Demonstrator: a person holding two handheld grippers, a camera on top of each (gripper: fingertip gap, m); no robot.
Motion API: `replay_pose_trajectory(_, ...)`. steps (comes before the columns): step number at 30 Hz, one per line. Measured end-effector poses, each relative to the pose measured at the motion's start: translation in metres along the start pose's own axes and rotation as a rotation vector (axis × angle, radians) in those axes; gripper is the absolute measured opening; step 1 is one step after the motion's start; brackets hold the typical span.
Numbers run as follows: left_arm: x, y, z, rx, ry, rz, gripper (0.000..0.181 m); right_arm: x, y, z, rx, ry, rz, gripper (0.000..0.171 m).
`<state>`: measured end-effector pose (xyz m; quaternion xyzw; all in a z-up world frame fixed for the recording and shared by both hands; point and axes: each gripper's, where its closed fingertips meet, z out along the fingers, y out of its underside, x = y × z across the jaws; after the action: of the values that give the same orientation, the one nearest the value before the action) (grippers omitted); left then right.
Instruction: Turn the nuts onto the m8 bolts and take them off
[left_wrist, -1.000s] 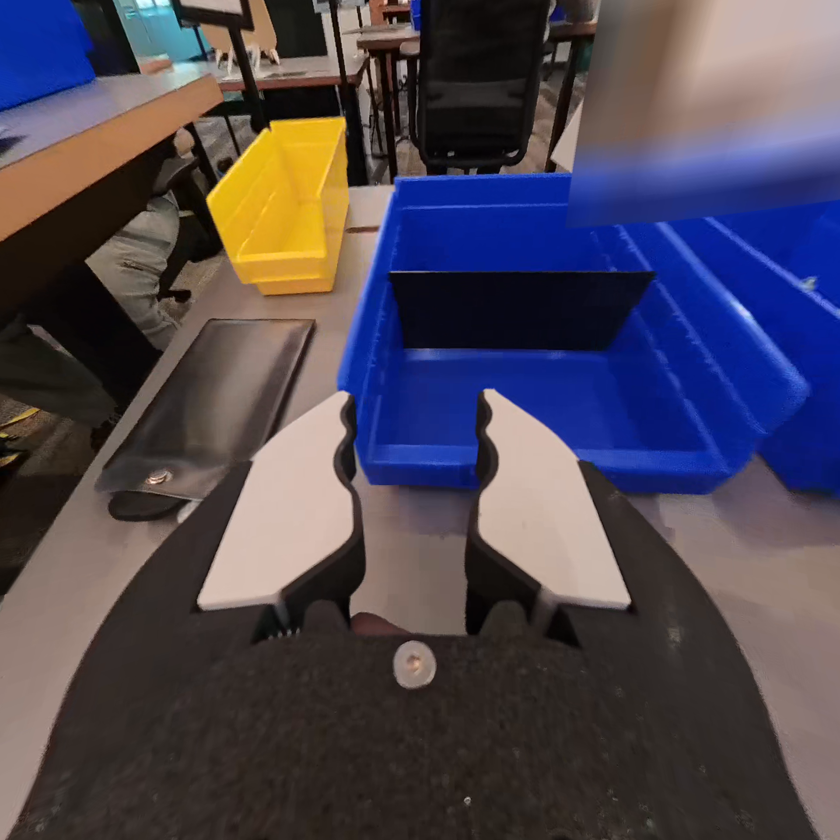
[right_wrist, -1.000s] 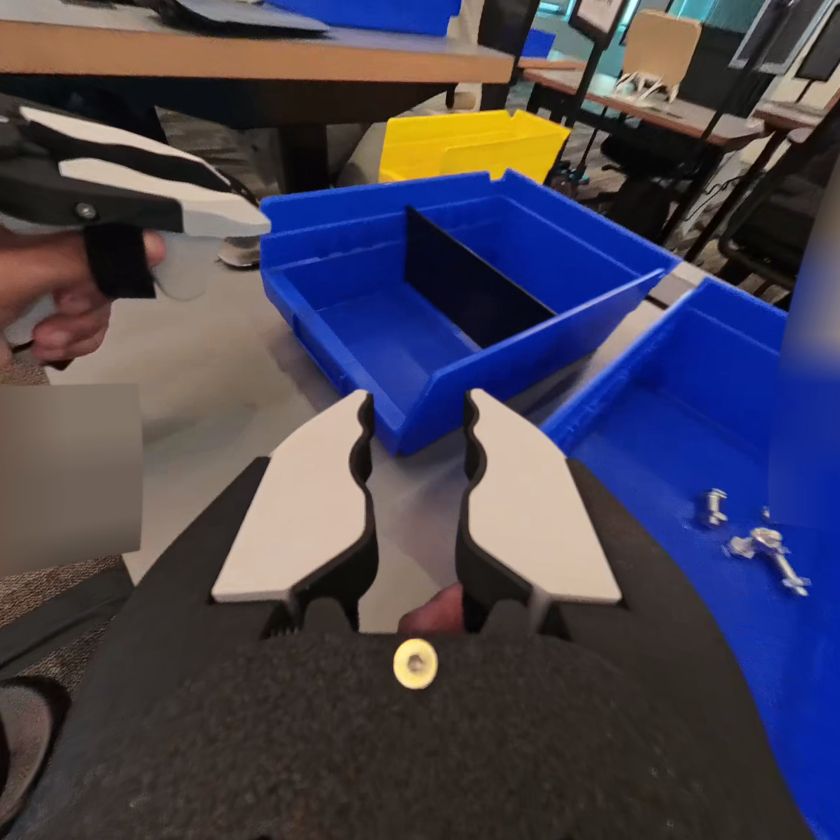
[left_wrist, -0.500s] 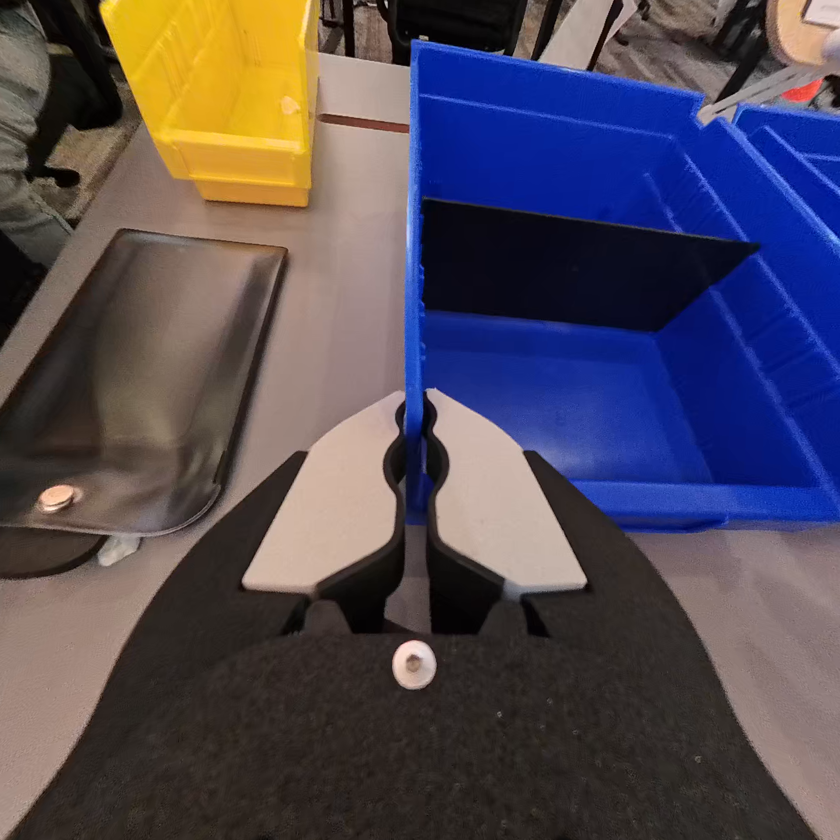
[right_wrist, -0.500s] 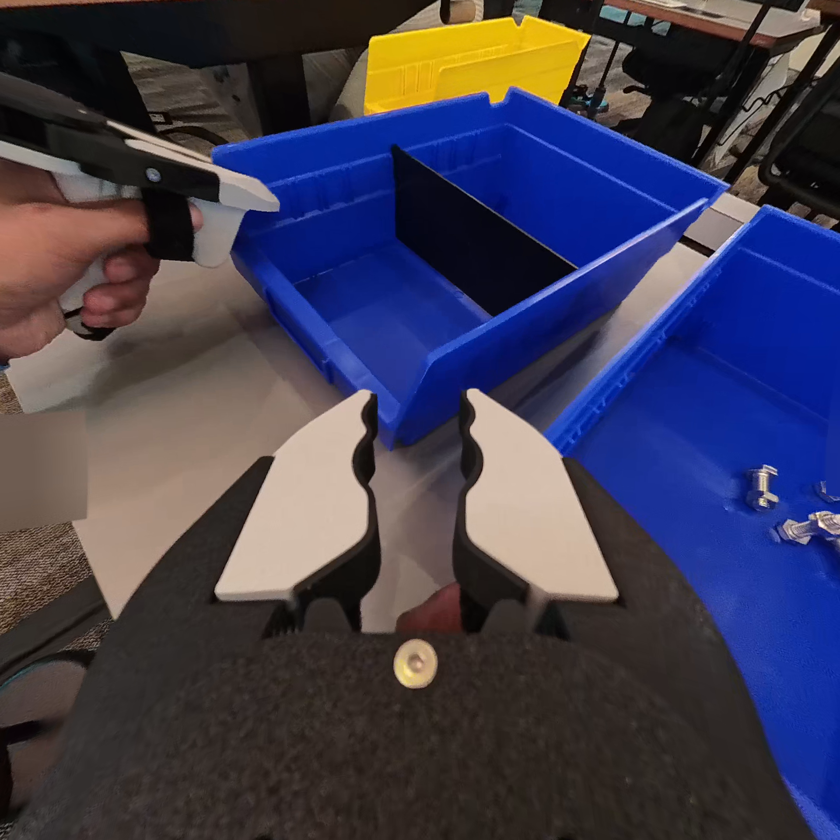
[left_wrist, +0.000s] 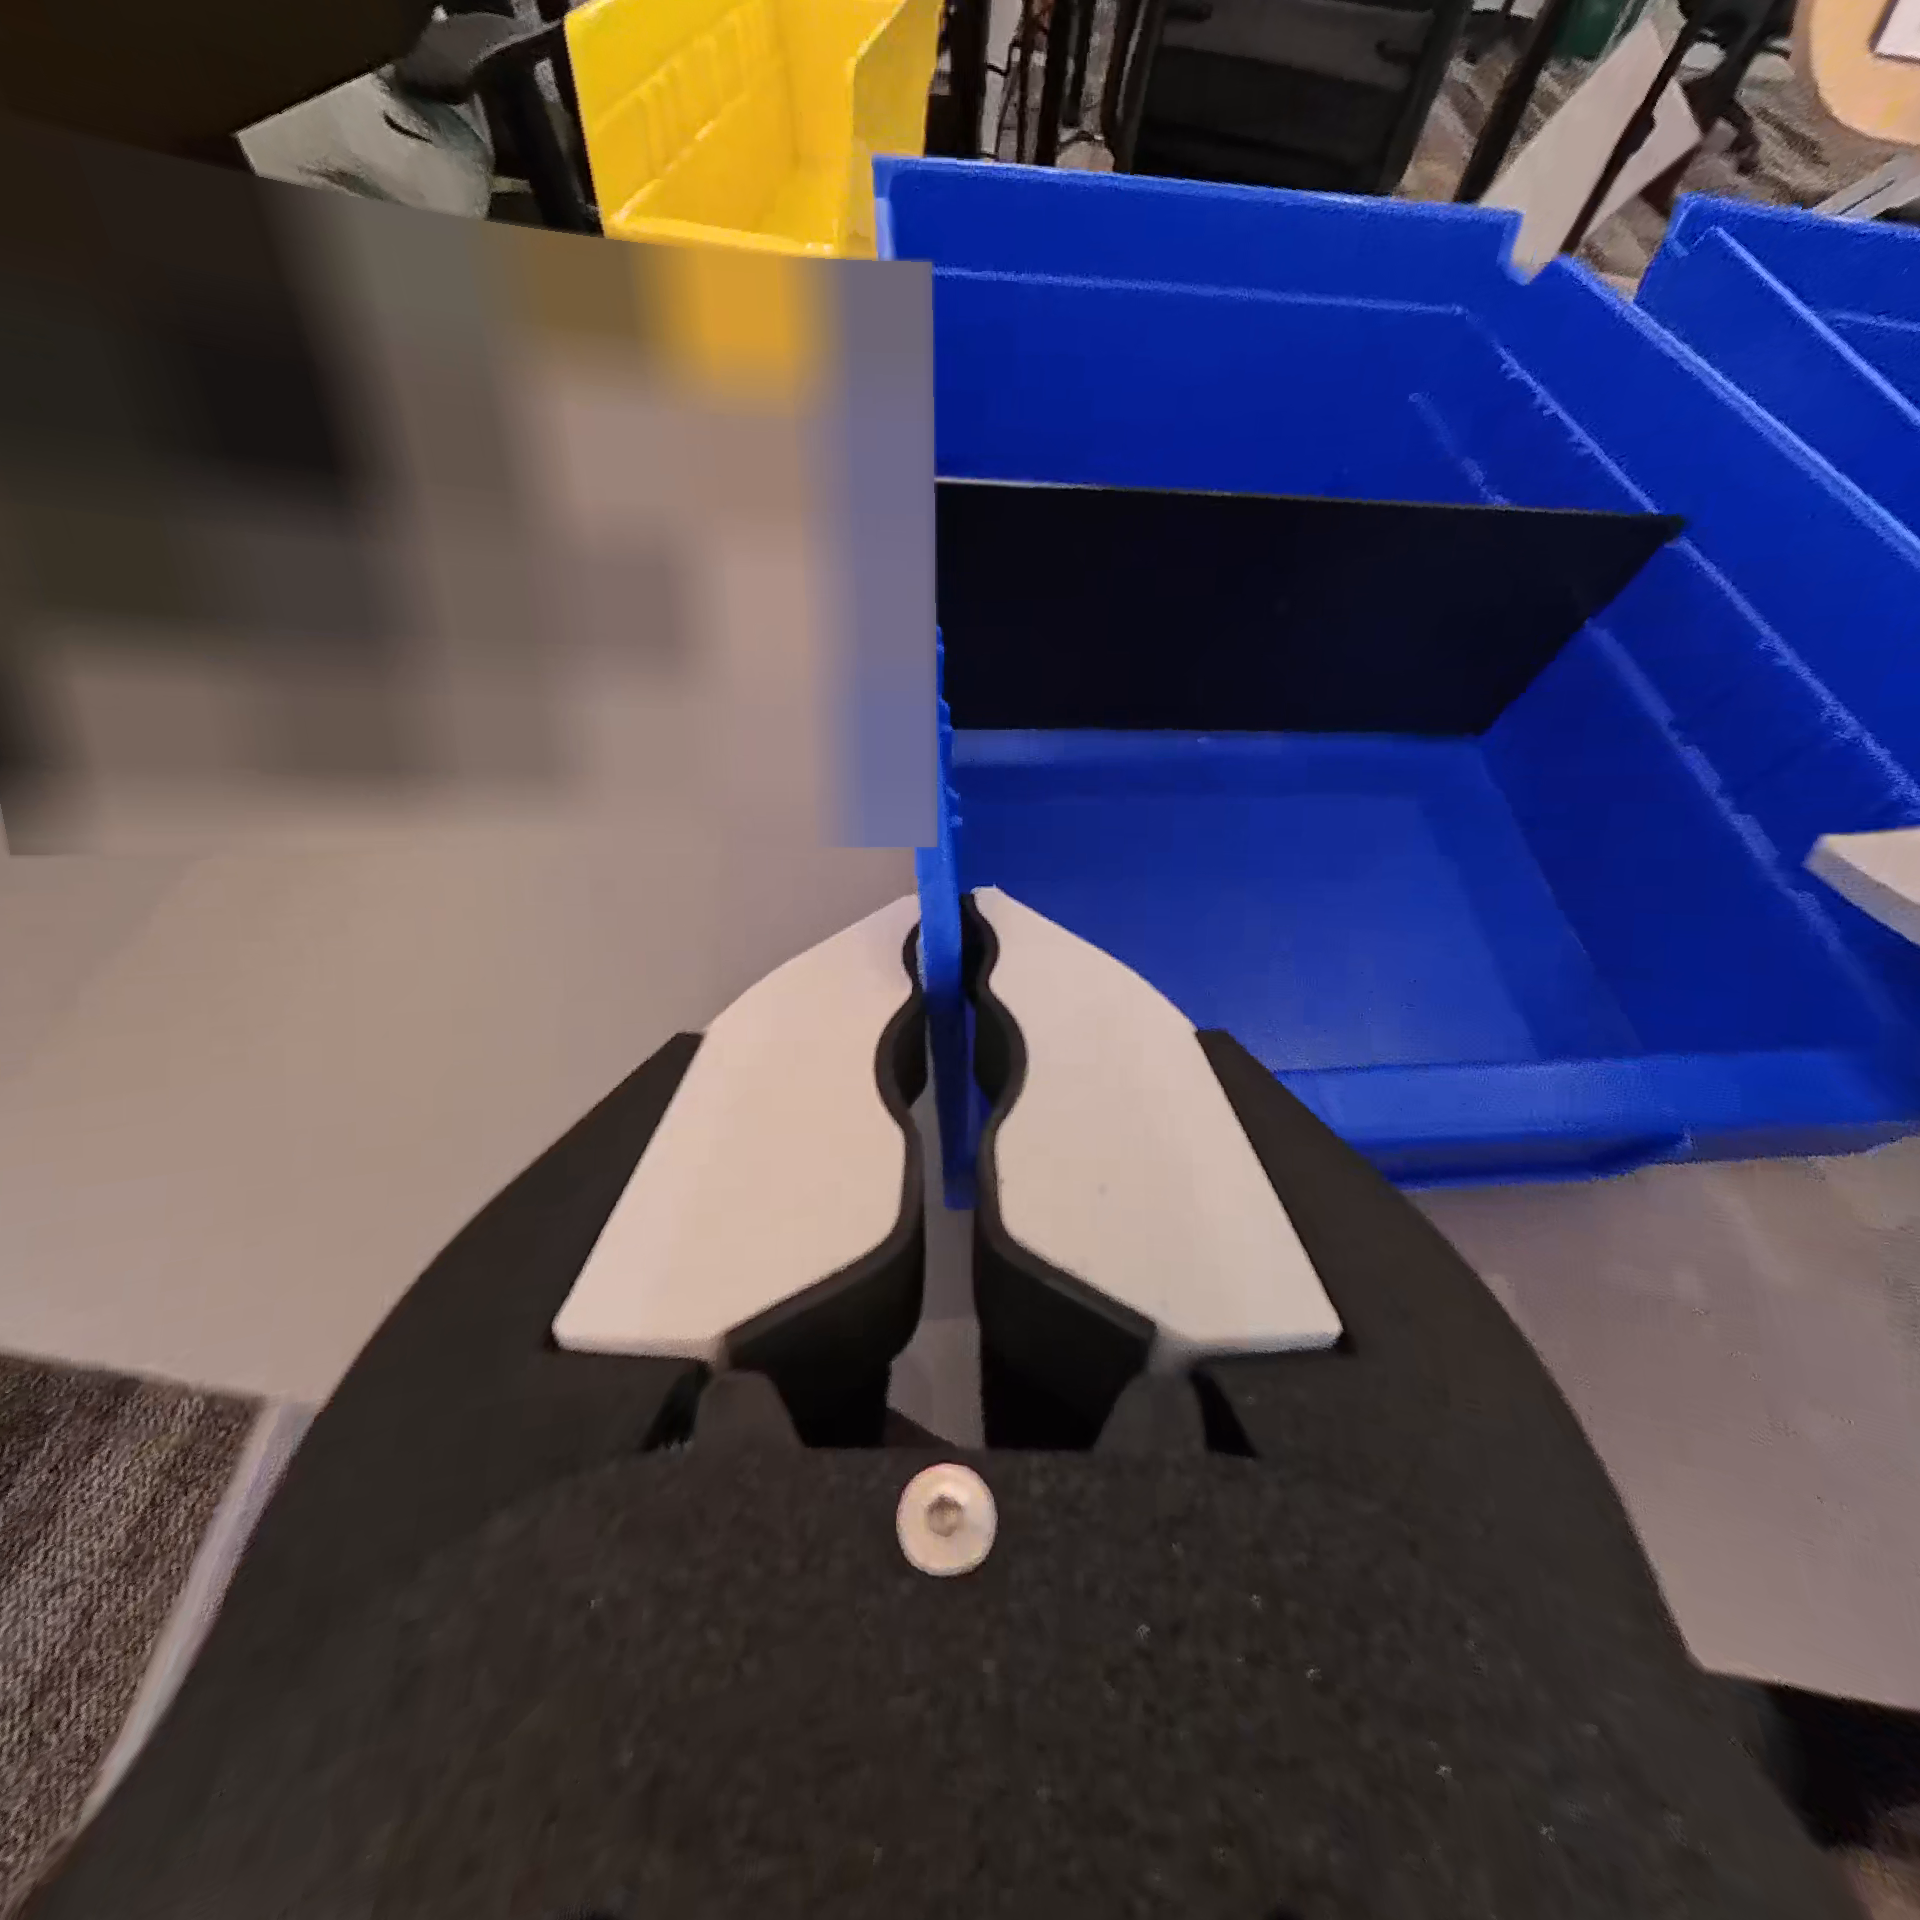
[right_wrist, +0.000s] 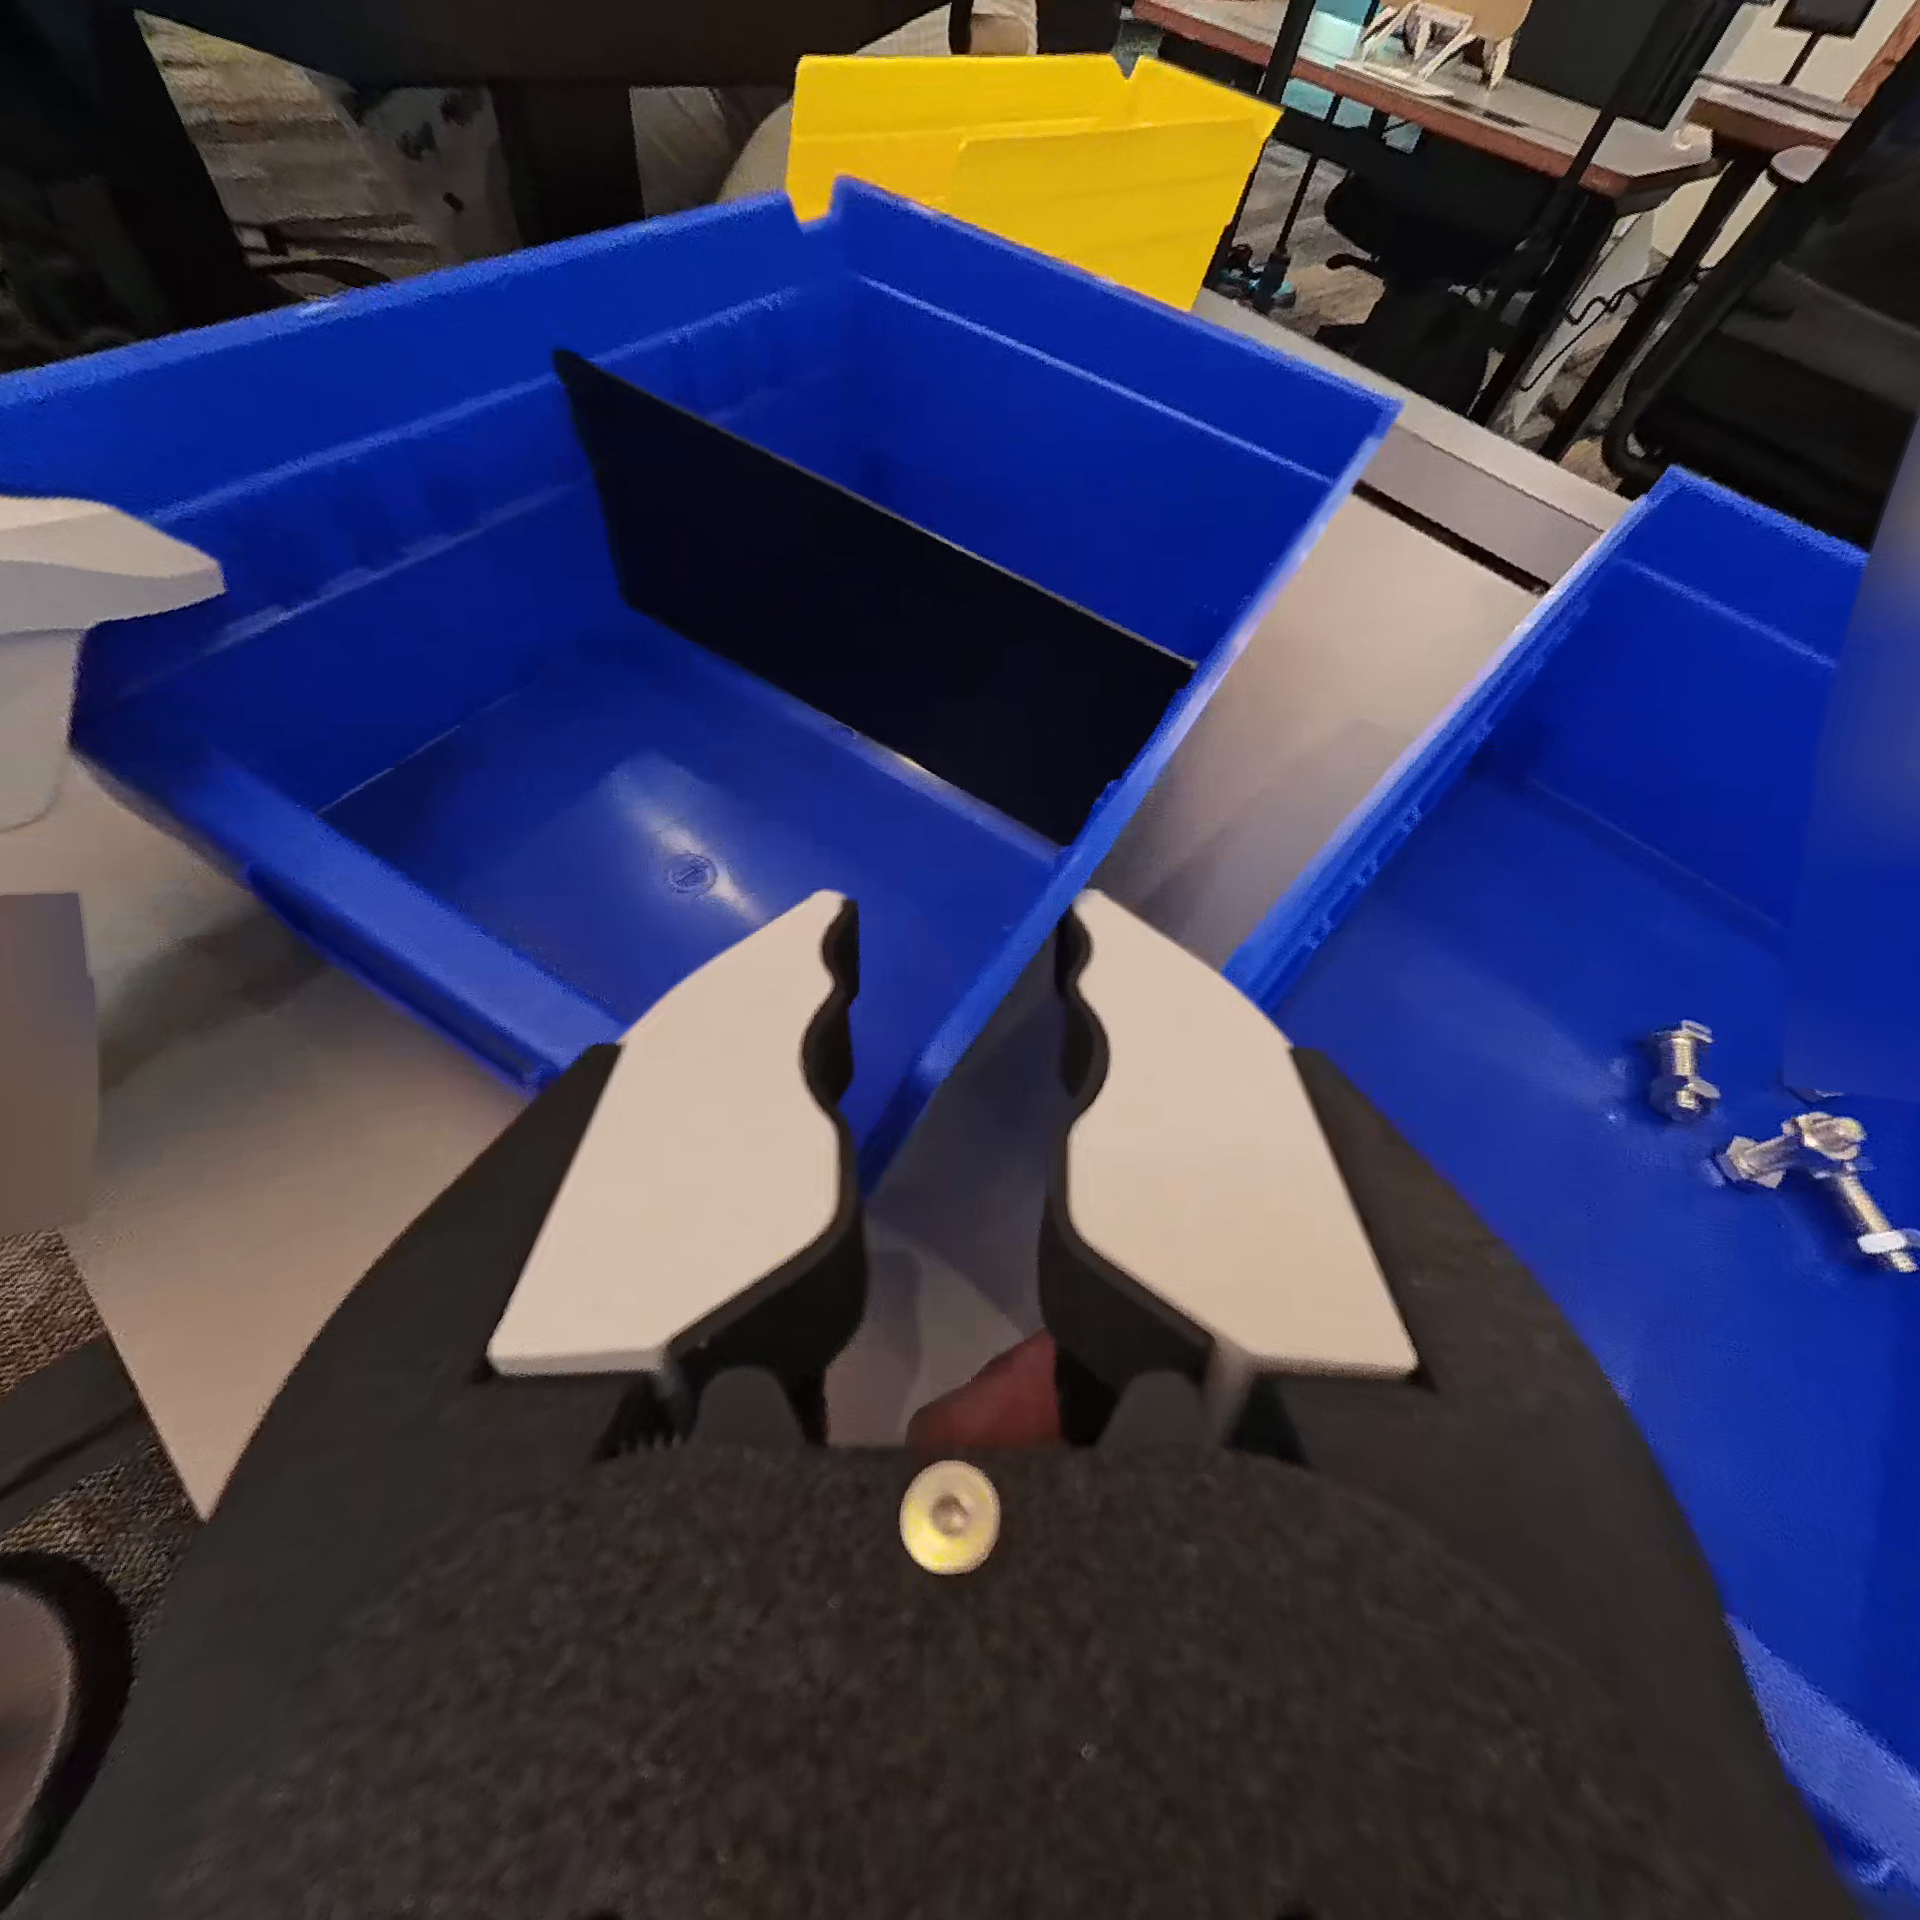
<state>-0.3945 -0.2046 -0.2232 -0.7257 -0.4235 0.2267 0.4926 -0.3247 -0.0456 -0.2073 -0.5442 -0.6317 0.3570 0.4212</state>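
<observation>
Now left hand-held gripper pinches the divided blue bin's near-left corner wall. Right hand-held gripper gapes, empty, straddling that bin's opposite near corner. Bolts lie well right.

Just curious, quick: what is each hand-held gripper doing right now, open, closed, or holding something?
Left hand-held gripper: closed on the side wall of the blue plastic divided bin.
Right hand-held gripper: open, holding nothing.

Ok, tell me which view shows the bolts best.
The right wrist view. The bolts lie in plain sight on the floor of the right-hand blue bin, beside the open right claw. The left wrist view shows none of them.
</observation>
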Motion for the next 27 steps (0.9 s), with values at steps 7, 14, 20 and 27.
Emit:
replay_pose_trajectory(7, 0.012, 0.005, -0.025, 0.066, -0.087, 0.043, 0.003, 0.009, 0.000, -0.005, 0.013, 0.007, 0.090, 0.014)
replay_pose_trajectory(14, 0.036, -0.016, -0.055, 0.205, -0.147, 0.100, 0.005, 0.028, -0.023, -0.023, 0.161, 0.065, 0.151, 0.004)
replay_pose_trajectory(20, 0.054, -0.059, -0.079, 0.329, -0.156, 0.143, 0.005, 0.046, -0.062, -0.050, 0.286, 0.097, 0.171, 0.003)
replay_pose_trajectory(27, 0.108, -0.107, -0.080, 0.428, -0.067, 0.214, 0.005, 0.101, -0.091, -0.096, 0.374, 0.213, 0.185, 0.003)
